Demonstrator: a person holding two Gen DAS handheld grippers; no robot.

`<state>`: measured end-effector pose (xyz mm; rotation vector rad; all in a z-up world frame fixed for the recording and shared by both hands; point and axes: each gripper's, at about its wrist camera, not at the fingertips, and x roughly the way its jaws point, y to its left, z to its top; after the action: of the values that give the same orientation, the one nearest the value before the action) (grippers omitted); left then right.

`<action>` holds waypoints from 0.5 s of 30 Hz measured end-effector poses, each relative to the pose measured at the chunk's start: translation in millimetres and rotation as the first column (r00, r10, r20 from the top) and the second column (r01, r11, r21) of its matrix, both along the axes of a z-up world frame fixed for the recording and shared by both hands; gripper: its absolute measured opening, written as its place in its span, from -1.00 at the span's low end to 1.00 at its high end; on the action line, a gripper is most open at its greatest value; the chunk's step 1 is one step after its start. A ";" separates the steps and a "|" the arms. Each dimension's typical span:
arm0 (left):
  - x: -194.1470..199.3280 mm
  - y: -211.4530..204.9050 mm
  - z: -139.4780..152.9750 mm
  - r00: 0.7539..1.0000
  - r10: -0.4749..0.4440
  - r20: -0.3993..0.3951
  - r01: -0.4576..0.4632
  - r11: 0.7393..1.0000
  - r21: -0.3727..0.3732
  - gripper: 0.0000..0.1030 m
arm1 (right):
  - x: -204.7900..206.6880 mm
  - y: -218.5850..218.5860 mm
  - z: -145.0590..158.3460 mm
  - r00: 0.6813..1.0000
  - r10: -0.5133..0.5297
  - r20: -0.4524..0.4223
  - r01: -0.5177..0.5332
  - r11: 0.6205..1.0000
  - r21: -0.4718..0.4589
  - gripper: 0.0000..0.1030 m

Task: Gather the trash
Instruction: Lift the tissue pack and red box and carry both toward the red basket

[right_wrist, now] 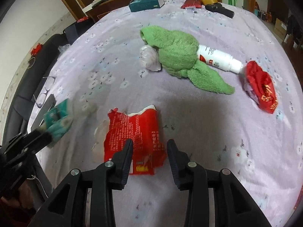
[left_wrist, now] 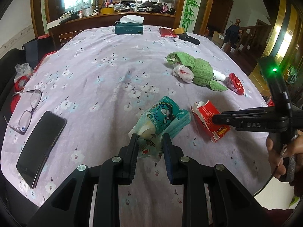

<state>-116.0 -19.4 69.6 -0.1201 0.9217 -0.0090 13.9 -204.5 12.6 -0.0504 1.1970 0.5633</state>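
Observation:
My left gripper (left_wrist: pixel 149 140) is shut on a teal cartoon tissue packet (left_wrist: pixel 162 117), holding its near end just above the purple flowered tablecloth (left_wrist: pixel 106 71). The packet also shows, blurred, in the right wrist view (right_wrist: pixel 57 121). My right gripper (right_wrist: pixel 149 147) is open, its jaws straddling the near part of a torn red wrapper (right_wrist: pixel 132 130), which also lies right of the packet in the left wrist view (left_wrist: pixel 206 117). A crumpled red packet (right_wrist: pixel 263 89) and a crumpled white bag (right_wrist: pixel 149 58) lie farther off.
A green towel (right_wrist: pixel 178 54) lies over a white bottle (right_wrist: pixel 219 58). Glasses (left_wrist: pixel 28 109) and a black phone (left_wrist: pixel 39 147) lie at the left edge. A tissue box (left_wrist: pixel 128 27), red pouch (left_wrist: pixel 167 31), tape roll (left_wrist: pixel 179 30) and black device (left_wrist: pixel 189 38) sit at the far edge.

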 end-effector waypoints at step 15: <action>0.5 -17.8 11.9 0.999 -0.001 0.032 0.000 1.000 0.012 -0.53 | -34.0 -15.1 31.6 0.995 -0.097 0.003 0.097 0.991 0.087 -0.69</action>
<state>-115.5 -37.2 81.6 -0.1079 0.8895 -0.0057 -20.1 -219.6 44.2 0.0793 1.1606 0.5285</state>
